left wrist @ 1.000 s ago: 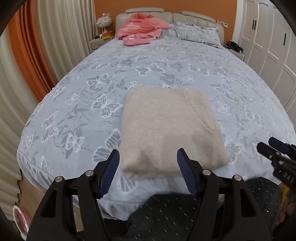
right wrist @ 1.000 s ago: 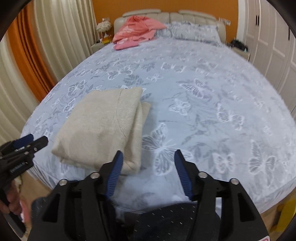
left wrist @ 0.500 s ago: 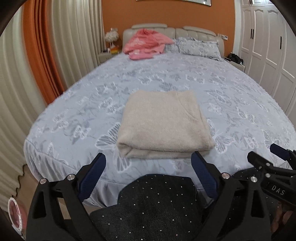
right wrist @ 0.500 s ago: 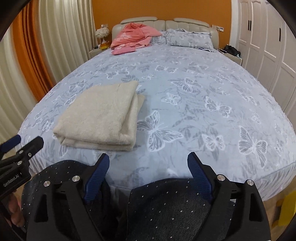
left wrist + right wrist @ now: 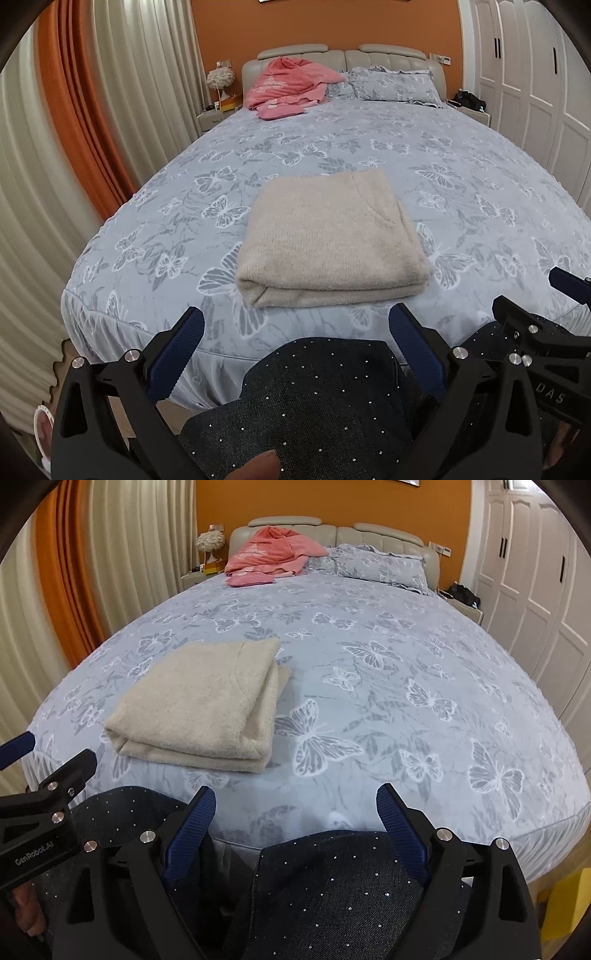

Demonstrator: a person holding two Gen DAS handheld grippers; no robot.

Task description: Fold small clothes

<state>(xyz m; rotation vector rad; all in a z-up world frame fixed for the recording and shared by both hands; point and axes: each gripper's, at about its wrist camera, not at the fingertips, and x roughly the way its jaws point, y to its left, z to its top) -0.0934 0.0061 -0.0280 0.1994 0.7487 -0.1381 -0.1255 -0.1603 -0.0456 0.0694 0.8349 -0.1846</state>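
I hold both the left gripper point(image 5: 295, 332) and right gripper point(image 5: 295, 812) spread, empty, just short of the folded beige garment point(image 5: 332, 240); brushing its near edge could undo the fold.

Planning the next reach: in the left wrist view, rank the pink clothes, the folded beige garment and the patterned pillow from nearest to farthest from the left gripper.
1. Folded beige garment, just ahead, near the bed's foot.
2. Pink clothes, far left, by the headboard.
3. Patterned pillow, far right; too close to call against the pink clothes.

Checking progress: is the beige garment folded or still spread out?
Folded. The beige garment lies as a neat rectangle on the bed, stacked layers showing at its near edge.
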